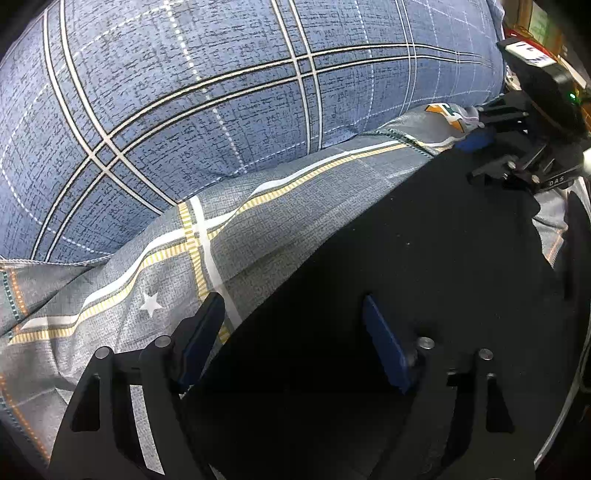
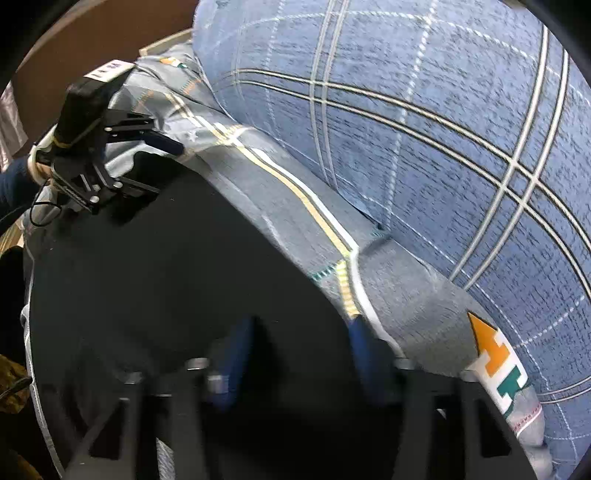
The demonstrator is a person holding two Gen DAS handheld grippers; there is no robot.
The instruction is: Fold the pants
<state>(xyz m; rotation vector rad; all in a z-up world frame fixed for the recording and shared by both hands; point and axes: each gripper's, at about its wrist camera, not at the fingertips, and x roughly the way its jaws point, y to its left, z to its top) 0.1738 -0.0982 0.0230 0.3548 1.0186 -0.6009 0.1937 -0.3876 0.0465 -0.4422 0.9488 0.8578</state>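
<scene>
The black pants (image 1: 369, 258) lie flat on a grey patterned bedsheet (image 1: 258, 214); they also fill the lower left of the right wrist view (image 2: 166, 258). My left gripper (image 1: 291, 332) is open, its blue-padded fingers low over the near edge of the pants, one pad over the sheet. My right gripper (image 2: 299, 354) is open over the other end of the pants. Each gripper shows in the other's view, the right gripper (image 1: 476, 147) at the top right and the left gripper (image 2: 155, 162) at the upper left, both with jaws apart at the pants' edge.
A big blue plaid pillow (image 1: 221, 92) lies just beyond the pants and it also shows in the right wrist view (image 2: 424, 129). A brown headboard or wall (image 2: 92, 37) stands behind. Cluttered items (image 1: 535, 22) sit past the pillow.
</scene>
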